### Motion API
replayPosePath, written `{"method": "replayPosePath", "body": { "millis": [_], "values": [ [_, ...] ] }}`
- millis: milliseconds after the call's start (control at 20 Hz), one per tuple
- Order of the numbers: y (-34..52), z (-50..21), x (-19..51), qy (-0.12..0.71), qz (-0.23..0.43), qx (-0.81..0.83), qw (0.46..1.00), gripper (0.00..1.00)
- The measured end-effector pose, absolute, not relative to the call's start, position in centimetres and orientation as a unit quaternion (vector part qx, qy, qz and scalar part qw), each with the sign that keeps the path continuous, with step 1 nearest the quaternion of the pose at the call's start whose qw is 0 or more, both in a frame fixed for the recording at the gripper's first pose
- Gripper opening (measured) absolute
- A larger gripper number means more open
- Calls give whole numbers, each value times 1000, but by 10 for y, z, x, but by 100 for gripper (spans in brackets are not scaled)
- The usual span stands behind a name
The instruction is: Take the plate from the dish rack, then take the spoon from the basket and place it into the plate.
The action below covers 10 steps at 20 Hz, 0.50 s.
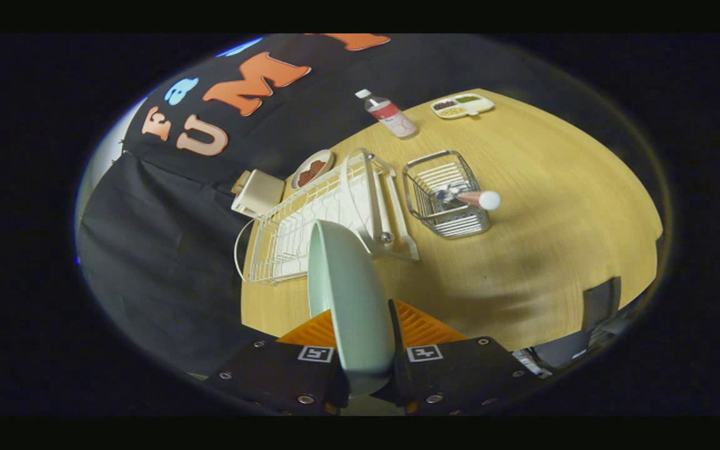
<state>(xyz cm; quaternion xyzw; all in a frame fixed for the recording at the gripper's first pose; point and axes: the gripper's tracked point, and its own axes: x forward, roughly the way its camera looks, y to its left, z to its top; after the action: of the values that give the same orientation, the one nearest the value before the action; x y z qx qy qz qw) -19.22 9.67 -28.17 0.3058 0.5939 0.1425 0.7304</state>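
A pale green plate stands on edge between my fingers, and my gripper is shut on its rim. The plate hangs in the air above the near end of the white wire dish rack, clear of its slots. Beyond the fingers and to the right of the rack stands a wire basket. A spoon leans in the basket, its white round end sticking out over the basket's right rim.
The wooden table carries a plastic bottle lying behind the rack, a divided snack tray at the far end, a small plate of food and a cream box left of the rack.
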Motion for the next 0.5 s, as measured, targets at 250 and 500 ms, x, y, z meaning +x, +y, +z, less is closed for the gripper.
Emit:
{"method": "replayPosePath", "body": {
  "millis": [250,500],
  "values": [
    [102,-308,-206,589,155,336,718,28],
    [111,-339,-222,600,164,336,707,28]
  ]
}}
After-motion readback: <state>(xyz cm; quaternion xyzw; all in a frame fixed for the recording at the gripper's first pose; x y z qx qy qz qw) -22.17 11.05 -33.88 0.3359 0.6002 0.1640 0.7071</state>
